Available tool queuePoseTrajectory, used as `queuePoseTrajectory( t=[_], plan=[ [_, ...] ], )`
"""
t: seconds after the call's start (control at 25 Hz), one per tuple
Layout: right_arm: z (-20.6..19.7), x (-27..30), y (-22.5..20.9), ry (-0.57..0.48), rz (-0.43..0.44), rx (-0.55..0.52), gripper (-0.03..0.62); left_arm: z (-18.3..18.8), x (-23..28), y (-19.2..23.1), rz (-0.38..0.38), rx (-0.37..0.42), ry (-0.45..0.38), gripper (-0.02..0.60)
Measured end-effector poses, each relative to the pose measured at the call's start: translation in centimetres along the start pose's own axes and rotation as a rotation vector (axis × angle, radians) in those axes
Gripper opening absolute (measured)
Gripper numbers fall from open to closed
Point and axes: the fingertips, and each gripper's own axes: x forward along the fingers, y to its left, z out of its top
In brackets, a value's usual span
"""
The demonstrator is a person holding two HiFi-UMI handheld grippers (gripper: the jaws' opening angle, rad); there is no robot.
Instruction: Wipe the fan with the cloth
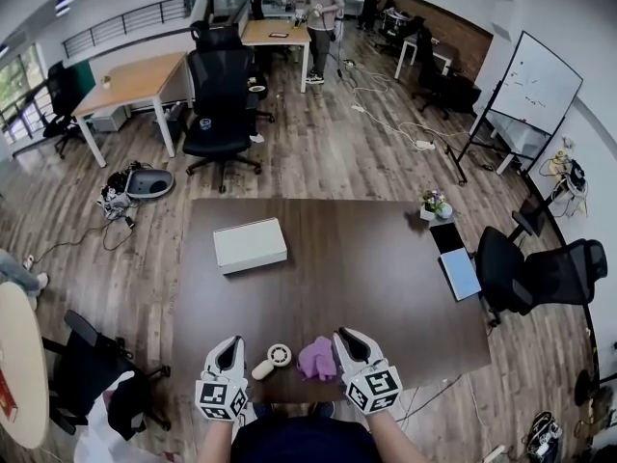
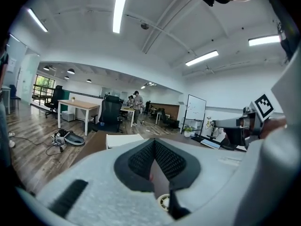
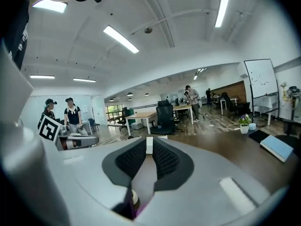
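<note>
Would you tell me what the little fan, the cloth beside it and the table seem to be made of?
Fan: probably plastic, smooth matte white, with a moulded rounded shape.
Cloth: soft fabric, purple, crumpled into folds.
Table: likely wood or laminate, dark brown with a faint sheen; no grain can be made out from here.

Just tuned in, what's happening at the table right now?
A person holds two grippers over the near edge of the table. The fan and the cloth lie side by side between them, and neither has been picked up. The left gripper has its jaws shut and empty. The right gripper has its jaws slightly apart with nothing in them. Wiping is not under way.
</note>
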Motion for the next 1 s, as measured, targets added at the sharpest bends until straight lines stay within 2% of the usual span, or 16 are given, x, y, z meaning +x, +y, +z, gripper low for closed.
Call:
queuePoseTrajectory(
  t=[0.08,0.24,0.52,0.64,1.0],
  plan=[
    [0.8,-0.4,0.3,-0.015,-0.006,-0.031,0.040,0.8,-0.1,-0.4,-0.014,0.003,-0.013,-0.005],
    [2.3,-1.0,1.3,-0.043,-0.005,-0.090,0.014,2.8,-0.5,-1.6,-0.042,0.110,-0.040,-0.005],
    [2.4,-1.1,1.4,-0.048,-0.002,-0.056,0.012,6.8,-1.7,-2.6,-0.061,0.101,-0.143,-0.005],
    [2.1,-1.2,0.9,-0.031,-0.014,-0.050,0.011,6.7,-1.8,-2.7,-0.061,0.134,-0.137,-0.005],
    [1.9,-1.4,0.7,-0.040,-0.002,-0.015,0.011,6.3,-2.6,-2.4,-0.055,0.107,-0.133,-0.005]
  ],
)
